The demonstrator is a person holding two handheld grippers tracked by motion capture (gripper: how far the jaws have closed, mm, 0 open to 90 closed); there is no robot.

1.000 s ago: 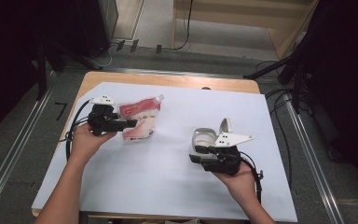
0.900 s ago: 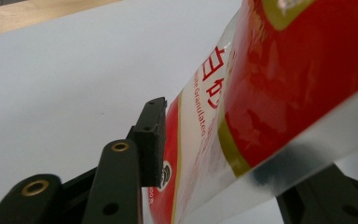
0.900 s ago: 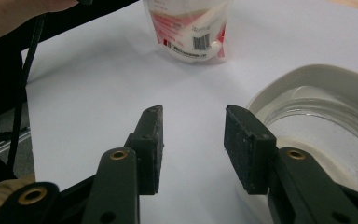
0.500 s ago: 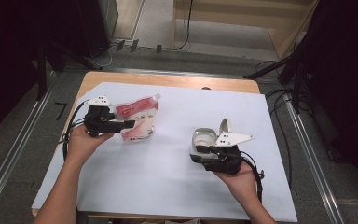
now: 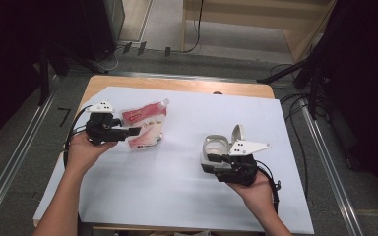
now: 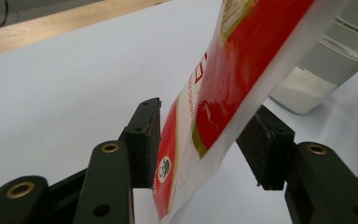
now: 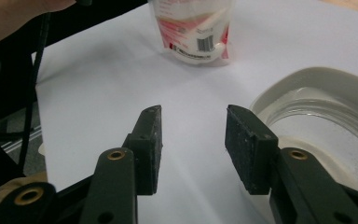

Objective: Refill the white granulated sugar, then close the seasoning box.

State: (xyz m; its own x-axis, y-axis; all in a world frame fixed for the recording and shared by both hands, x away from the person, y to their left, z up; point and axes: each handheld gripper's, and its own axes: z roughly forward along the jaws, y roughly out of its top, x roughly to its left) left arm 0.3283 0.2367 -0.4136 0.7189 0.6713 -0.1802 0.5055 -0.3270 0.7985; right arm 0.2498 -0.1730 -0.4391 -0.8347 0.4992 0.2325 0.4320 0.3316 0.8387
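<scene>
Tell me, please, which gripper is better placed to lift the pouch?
Left: the left gripper already has the pouch between its jaws, which have just been opening. The right gripper sits apart, beside the container.

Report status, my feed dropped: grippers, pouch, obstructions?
Left gripper jaws just opening, pouch between them. Right gripper open, empty, beside white container. Sheet between pouch and container bare.

Left tongs (image 5: 137, 131) just opening; right tongs (image 5: 211, 160) parted, low.
</scene>
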